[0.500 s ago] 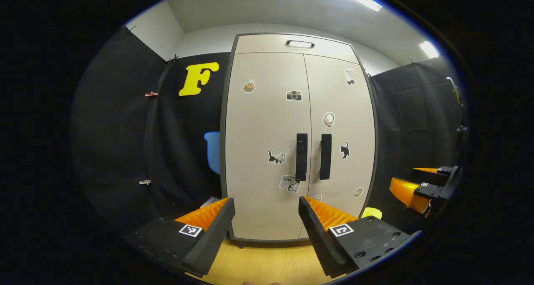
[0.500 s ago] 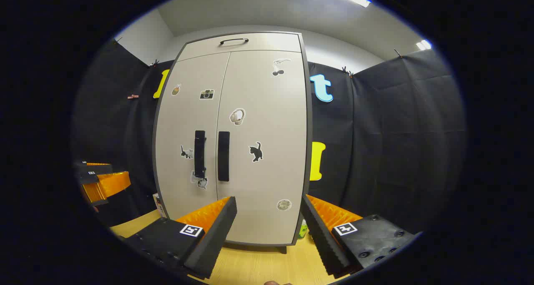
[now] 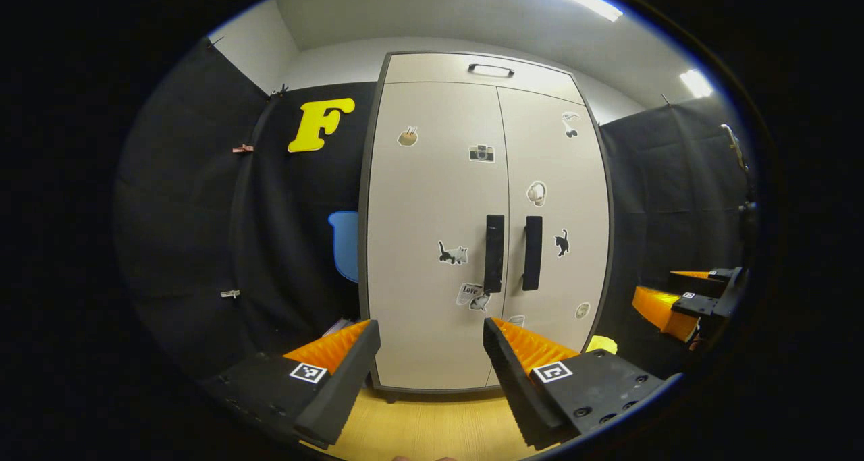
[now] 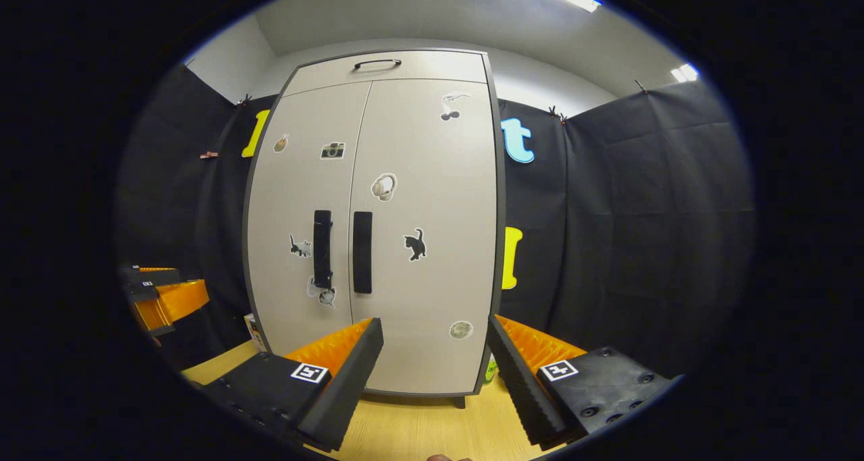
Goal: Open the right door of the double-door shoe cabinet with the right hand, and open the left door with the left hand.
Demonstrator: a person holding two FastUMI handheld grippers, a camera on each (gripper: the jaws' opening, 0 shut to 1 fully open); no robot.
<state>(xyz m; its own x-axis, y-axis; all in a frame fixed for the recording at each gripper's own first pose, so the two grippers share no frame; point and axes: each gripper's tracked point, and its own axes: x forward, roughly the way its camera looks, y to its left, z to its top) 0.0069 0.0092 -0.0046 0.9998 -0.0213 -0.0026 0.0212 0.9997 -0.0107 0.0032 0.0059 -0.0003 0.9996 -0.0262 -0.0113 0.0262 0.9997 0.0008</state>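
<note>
Straight ahead of both grippers stands the shoe cabinet [image 3: 482, 218], both doors closed, on a light wood tabletop [image 3: 432, 427]. Left gripper [image 3: 432, 353] fingers spread wide, nothing between them, held off the cabinet and pointing at the lower part of the left door [image 3: 432, 245]. Right gripper [image 4: 435, 353] also spread, empty, apart from the cabinet, aimed at the lower right door [image 4: 425, 245]. Two dark vertical handles sit side by side at the centre seam: left handle [image 3: 493, 253], right handle [image 3: 532, 252]; neither is touched. Right gripper view has the same handles left of centre, right handle [image 4: 362, 252] next to the seam. Stickers dot both doors, including a black cat sticker [image 4: 415, 244] on the right door. A top panel carries a small dark pull [image 3: 491, 70]. Left gripper view catches the right gripper at its right edge; right gripper view catches the left gripper at its left edge, both well back from the doors.
</note>
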